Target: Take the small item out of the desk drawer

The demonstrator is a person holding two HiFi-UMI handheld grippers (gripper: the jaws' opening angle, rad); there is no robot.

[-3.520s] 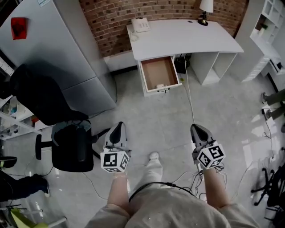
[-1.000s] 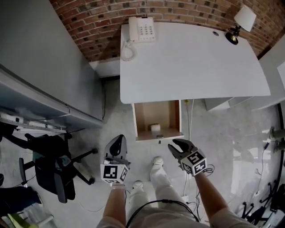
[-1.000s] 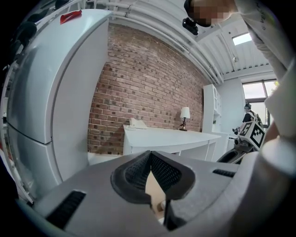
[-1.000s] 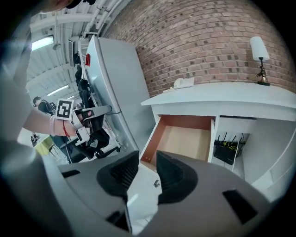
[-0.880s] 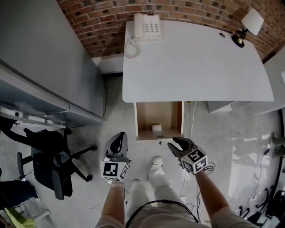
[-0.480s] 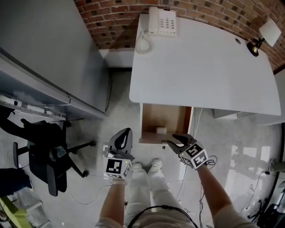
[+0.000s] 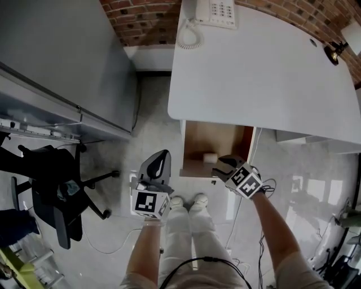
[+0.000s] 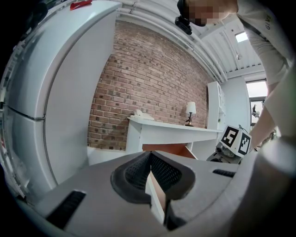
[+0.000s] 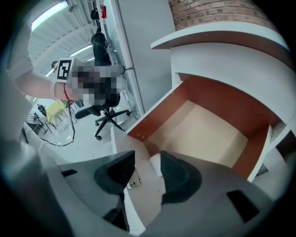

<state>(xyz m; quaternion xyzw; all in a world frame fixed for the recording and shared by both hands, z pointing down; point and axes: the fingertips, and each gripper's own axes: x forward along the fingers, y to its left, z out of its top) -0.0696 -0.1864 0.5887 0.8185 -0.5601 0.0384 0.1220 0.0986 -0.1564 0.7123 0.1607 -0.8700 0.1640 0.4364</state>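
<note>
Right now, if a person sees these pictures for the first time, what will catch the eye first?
The open wooden drawer under the white desk stands out first, with a small white item near its front edge. Just over that edge hovers the right gripper; its jaws have just been opening and nothing is between them yet. Behind the desk runs a red brick wall.

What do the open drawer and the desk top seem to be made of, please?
Drawer: likely laminated board, with a matte tan floor and reddish-brown sides.
Desk top: probably white laminate or painted board, smooth and evenly matte.
</note>
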